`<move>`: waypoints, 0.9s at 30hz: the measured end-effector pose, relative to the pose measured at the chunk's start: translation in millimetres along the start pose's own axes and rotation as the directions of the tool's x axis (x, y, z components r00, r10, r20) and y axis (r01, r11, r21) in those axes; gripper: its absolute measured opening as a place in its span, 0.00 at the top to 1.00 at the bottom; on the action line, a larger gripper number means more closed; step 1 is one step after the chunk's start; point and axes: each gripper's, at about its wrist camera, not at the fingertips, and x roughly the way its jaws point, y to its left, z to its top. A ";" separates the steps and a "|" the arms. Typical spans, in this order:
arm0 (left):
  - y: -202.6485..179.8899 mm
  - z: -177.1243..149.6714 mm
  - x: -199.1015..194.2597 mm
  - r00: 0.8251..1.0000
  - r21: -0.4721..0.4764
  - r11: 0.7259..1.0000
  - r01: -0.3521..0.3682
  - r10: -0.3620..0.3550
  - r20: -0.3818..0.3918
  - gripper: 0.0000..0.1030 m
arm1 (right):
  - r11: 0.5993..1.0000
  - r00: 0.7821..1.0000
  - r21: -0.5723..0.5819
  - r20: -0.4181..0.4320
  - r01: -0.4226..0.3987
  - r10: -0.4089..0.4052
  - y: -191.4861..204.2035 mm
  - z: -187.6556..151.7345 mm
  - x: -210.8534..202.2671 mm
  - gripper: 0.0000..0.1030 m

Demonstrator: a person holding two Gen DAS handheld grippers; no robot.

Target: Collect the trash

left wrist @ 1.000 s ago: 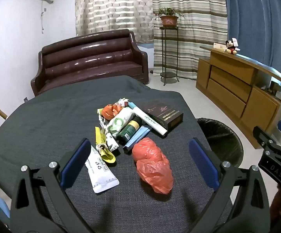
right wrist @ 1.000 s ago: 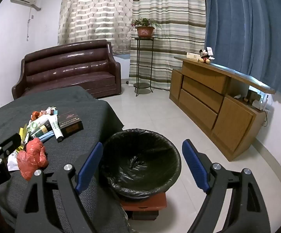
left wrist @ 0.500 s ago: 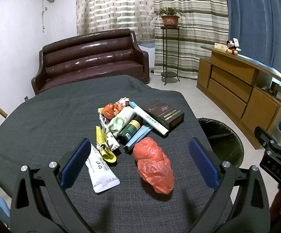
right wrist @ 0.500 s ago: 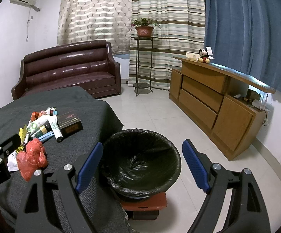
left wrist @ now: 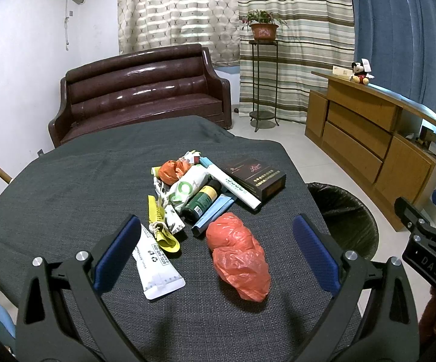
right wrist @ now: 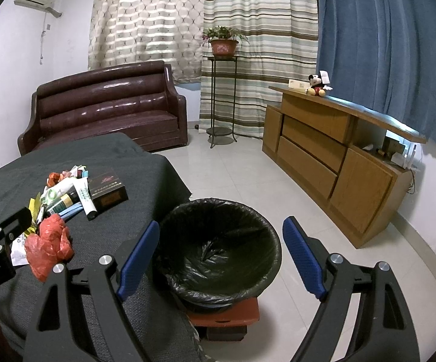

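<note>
Trash nearest my left gripper (left wrist: 214, 250), jaws spread wide, is the red plastic bag (left wrist: 238, 255) lying between them, long axis pointing ahead; my right gripper (right wrist: 221, 259), also spread, hangs over the bin (right wrist: 218, 250).

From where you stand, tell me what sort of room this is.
Most likely a home living room. A dark leather sofa stands against the wall, a potted plant on a stand sits before striped curtains, and a wooden sideboard carries a plush toy.
</note>
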 end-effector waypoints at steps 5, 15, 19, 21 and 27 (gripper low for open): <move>-0.6 0.3 0.8 1.000 0.000 1.000 -0.001 0.001 0.001 0.05 | 1.000 1.000 0.000 0.000 -0.001 0.001 -3.1 -0.1 5.9 0.21; 0.1 -0.6 -1.8 1.000 0.001 1.000 0.001 -0.001 -0.001 0.05 | 1.000 1.000 0.002 -0.003 -0.001 0.001 -2.2 -4.3 7.2 0.21; -0.1 0.2 0.3 1.000 0.000 1.000 0.000 0.000 -0.002 0.05 | 1.000 1.000 0.001 -0.005 0.000 0.000 -2.0 -5.2 8.4 0.21; -0.5 0.4 1.2 1.000 0.000 1.000 0.000 0.000 -0.002 0.05 | 1.000 1.000 0.002 -0.006 -0.001 0.001 -2.0 -6.7 9.6 0.21; 0.0 0.5 0.7 1.000 -0.001 1.000 0.000 0.000 -0.002 0.05 | 1.000 1.000 0.002 -0.008 -0.001 0.001 -2.3 -8.9 12.9 0.21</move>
